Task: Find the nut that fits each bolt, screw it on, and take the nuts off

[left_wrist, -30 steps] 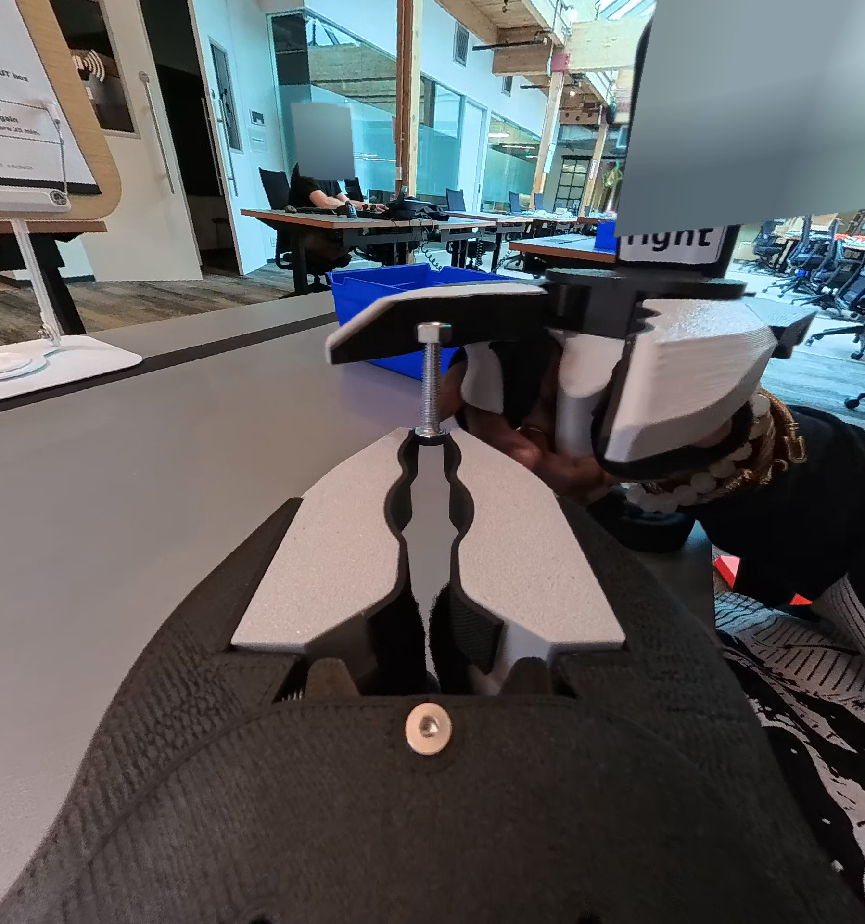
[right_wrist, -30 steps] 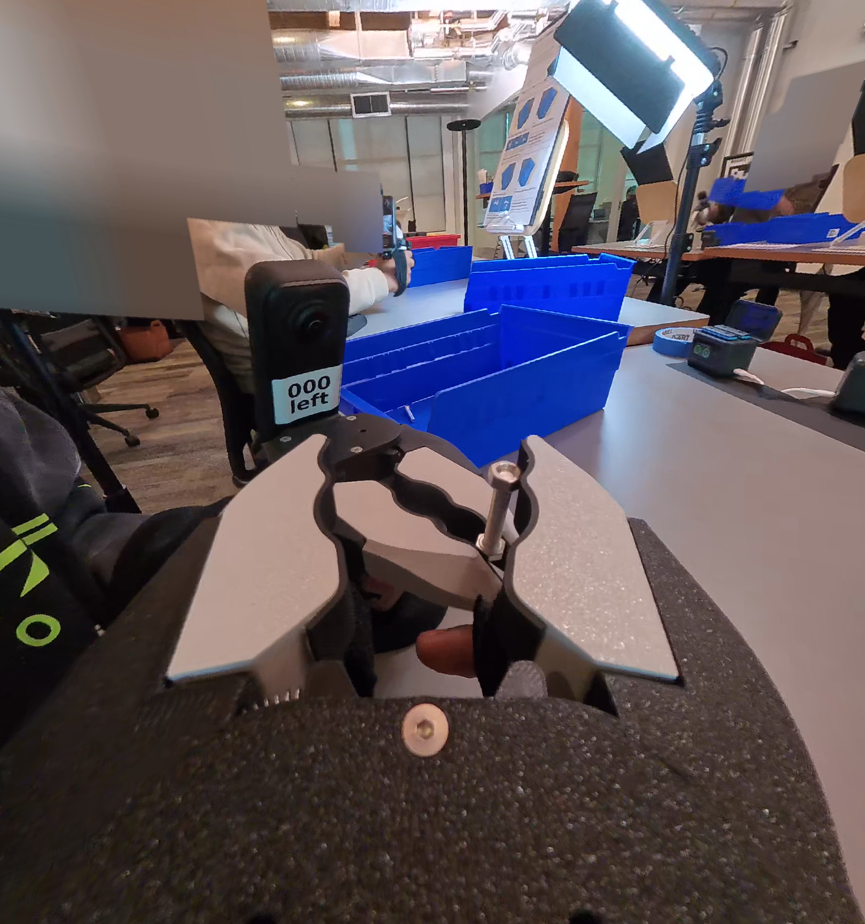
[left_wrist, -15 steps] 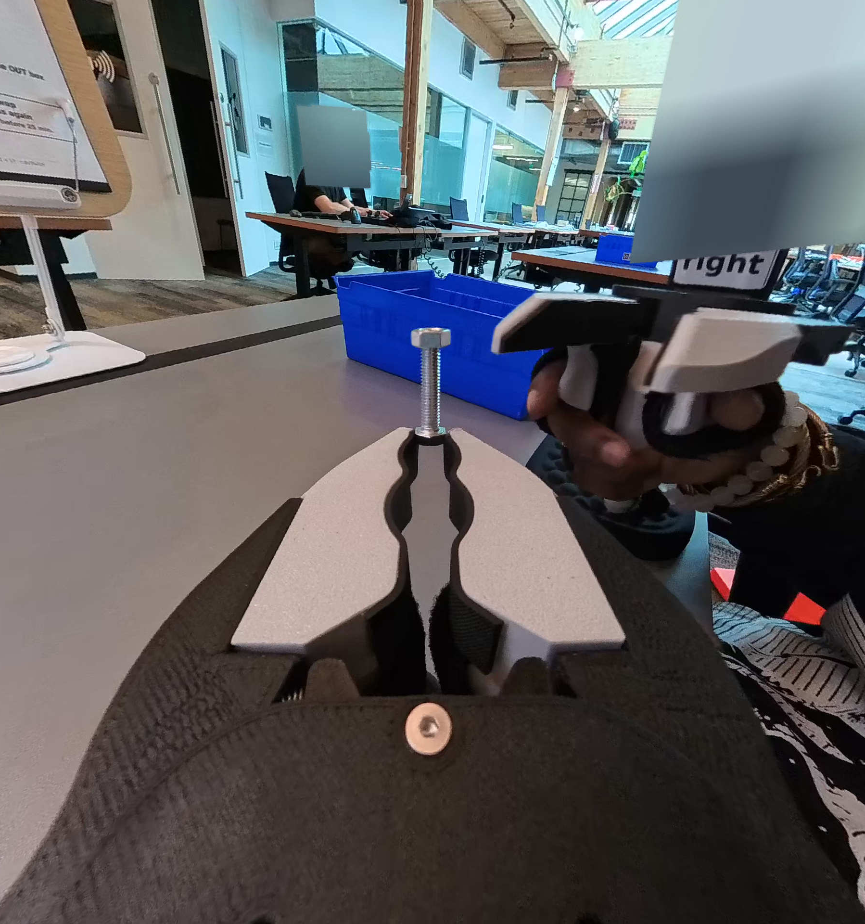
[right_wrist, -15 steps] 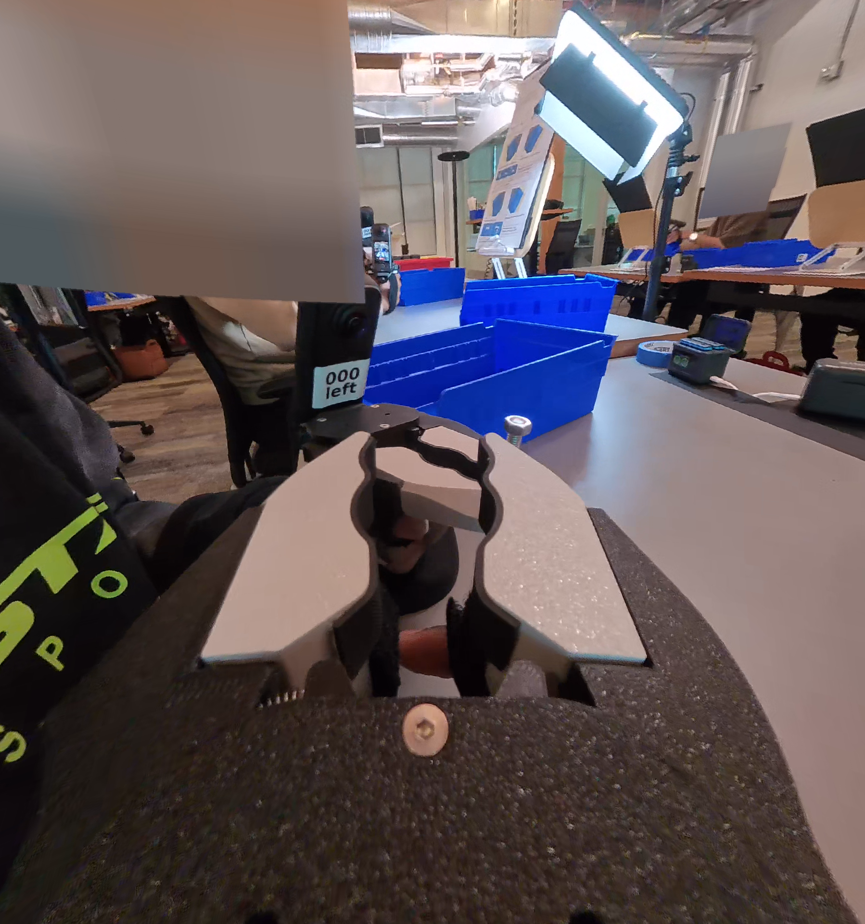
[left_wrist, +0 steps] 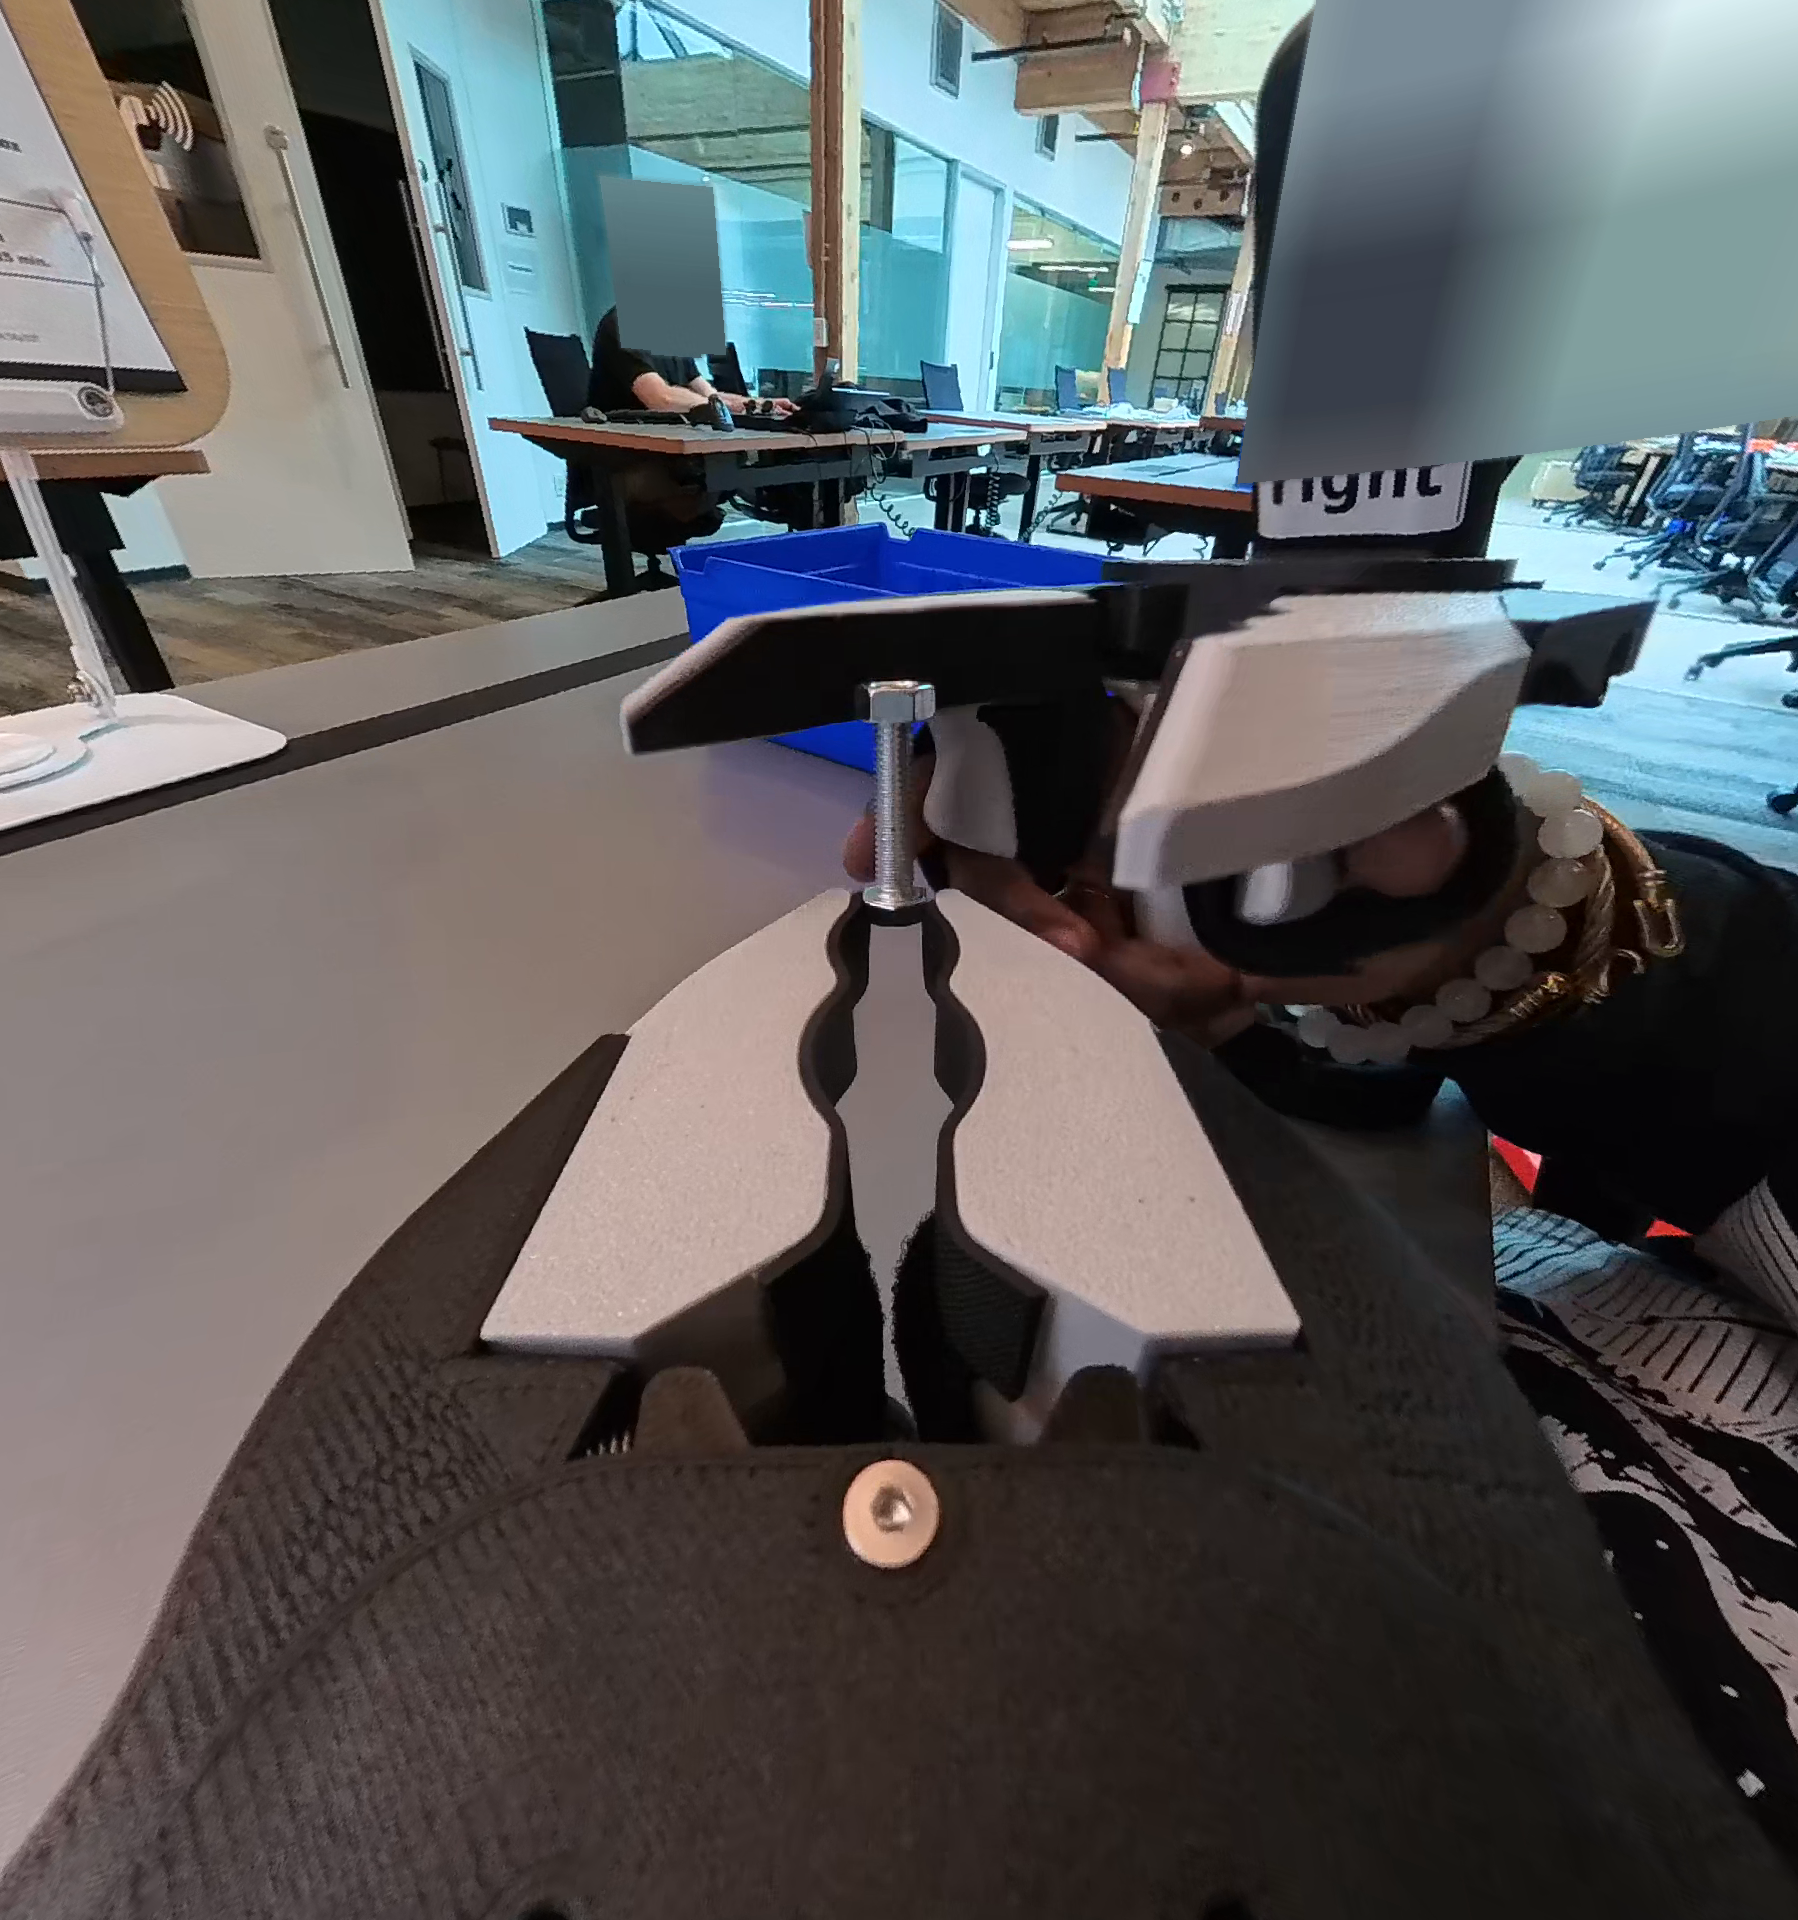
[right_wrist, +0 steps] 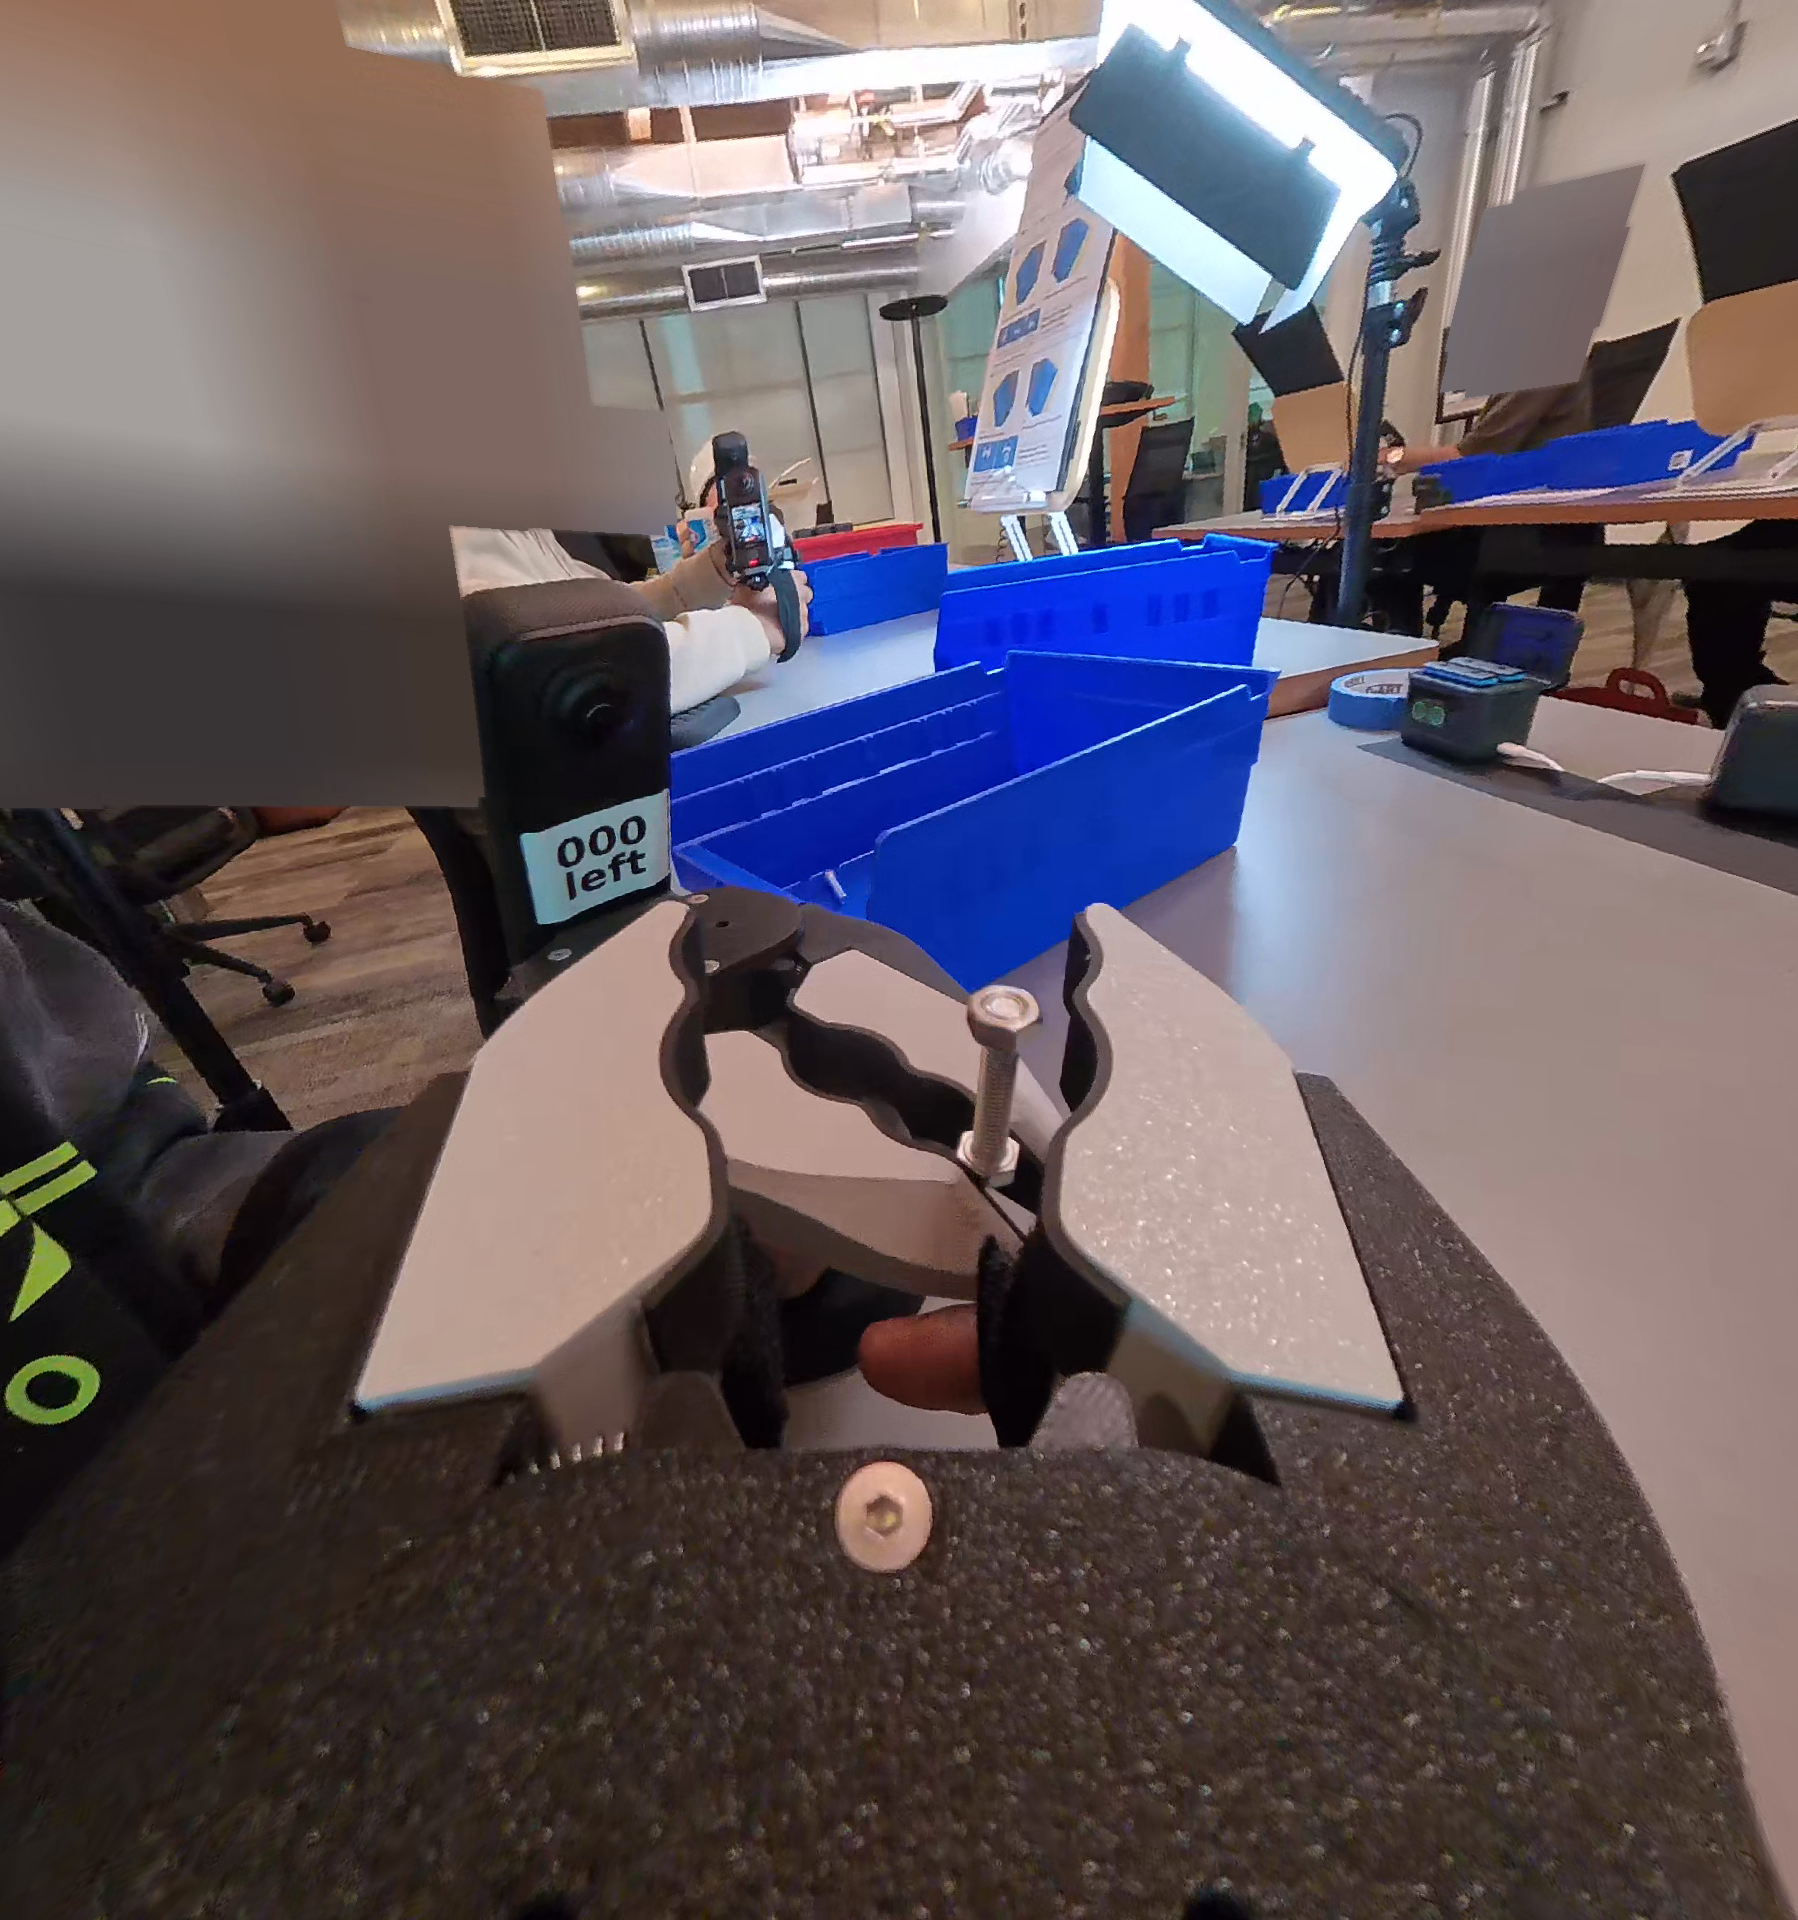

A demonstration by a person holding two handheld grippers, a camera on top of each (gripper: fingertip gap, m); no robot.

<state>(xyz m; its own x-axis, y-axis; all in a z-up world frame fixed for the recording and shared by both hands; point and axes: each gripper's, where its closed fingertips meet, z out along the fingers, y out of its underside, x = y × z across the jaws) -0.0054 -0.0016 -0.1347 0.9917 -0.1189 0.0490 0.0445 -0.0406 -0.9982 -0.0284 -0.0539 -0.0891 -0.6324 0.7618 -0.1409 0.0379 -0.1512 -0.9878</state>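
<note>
Grey table is seen in an office. A nut on an upright bolt is clamped by the left gripper; the right gripper is held wide apart around the bolt.

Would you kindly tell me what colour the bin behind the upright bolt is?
The bin is bright blue, clearest in the right wrist view.

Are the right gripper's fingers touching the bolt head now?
Apart. In the right wrist view the right gripper is wide open around the bolt; grey table shows between the bolt head and the nearer finger, and the other finger is far off.
</note>
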